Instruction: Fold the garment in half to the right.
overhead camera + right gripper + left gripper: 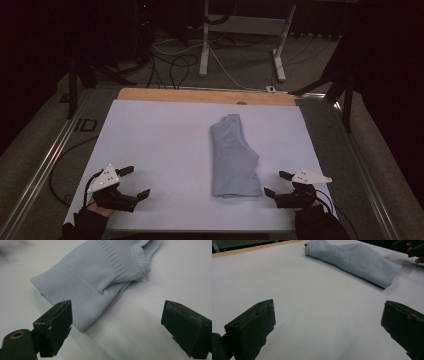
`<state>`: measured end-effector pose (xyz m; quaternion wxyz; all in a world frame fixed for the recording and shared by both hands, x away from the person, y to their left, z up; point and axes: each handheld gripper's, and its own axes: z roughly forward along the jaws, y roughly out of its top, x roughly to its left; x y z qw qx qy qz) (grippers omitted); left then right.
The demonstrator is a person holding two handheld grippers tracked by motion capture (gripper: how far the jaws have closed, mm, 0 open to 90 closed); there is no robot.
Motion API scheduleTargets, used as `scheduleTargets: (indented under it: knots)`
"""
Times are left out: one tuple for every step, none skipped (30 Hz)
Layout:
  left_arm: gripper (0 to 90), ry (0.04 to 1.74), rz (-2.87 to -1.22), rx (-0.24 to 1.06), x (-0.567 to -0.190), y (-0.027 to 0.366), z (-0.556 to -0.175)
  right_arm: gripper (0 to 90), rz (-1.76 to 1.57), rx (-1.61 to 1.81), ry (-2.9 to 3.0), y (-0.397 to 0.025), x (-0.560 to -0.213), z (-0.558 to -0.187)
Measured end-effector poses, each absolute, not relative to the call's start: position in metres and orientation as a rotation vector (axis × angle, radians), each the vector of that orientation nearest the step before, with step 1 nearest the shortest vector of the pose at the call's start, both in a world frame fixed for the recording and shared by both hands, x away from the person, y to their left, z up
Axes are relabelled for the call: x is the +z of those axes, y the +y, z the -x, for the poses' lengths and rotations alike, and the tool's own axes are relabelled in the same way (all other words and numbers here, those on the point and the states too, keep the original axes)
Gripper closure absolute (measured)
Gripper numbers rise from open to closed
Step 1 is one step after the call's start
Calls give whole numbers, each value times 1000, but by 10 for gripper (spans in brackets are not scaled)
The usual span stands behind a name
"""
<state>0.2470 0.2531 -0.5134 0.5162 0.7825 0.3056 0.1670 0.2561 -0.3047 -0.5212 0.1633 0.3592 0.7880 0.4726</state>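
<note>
A pale blue knitted garment (232,157) lies folded into a narrow strip in the middle of the white table sheet (160,135), its ribbed hem toward me. My left gripper (134,182) rests near the front left corner, open and empty, well left of the garment (354,261). My right gripper (277,183) sits open just right of the hem's near corner, apart from it. In the right gripper view the ribbed hem (75,297) lies just ahead of the left jaw, nothing between the jaws.
A wooden strip (200,96) edges the far side of the table. Beyond it are white table legs (204,45) and loose cables on a dark floor. A metal rail (45,165) runs along the left. The other gripper (412,248) shows at the left gripper view's top right.
</note>
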Motion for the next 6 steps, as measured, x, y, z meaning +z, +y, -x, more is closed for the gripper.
scheduleTargets:
  knots:
    - [1, 731, -1879, 400, -513, 253, -247, 101, -1027, 1347, 2242, -305, -521, -256]
    - [1, 731, -1878, 399, -513, 253, -247, 101, -1031, 1343, 2240, -306, -521, -256]
    - [1, 732, -1875, 399, -513, 253, -247, 101, -1032, 1349, 2242, -306, -522, -256]
    - [1, 733, -1874, 397, -513, 253, -248, 101, -1035, 1351, 2243, -306, -522, -257]
    - [1, 732, -1874, 397, -513, 253, -248, 101, -1045, 1349, 2245, -306, -523, -257]
    - [1, 729, -1876, 398, -513, 253, -248, 101, -1042, 1347, 2248, -306, -523, -257]
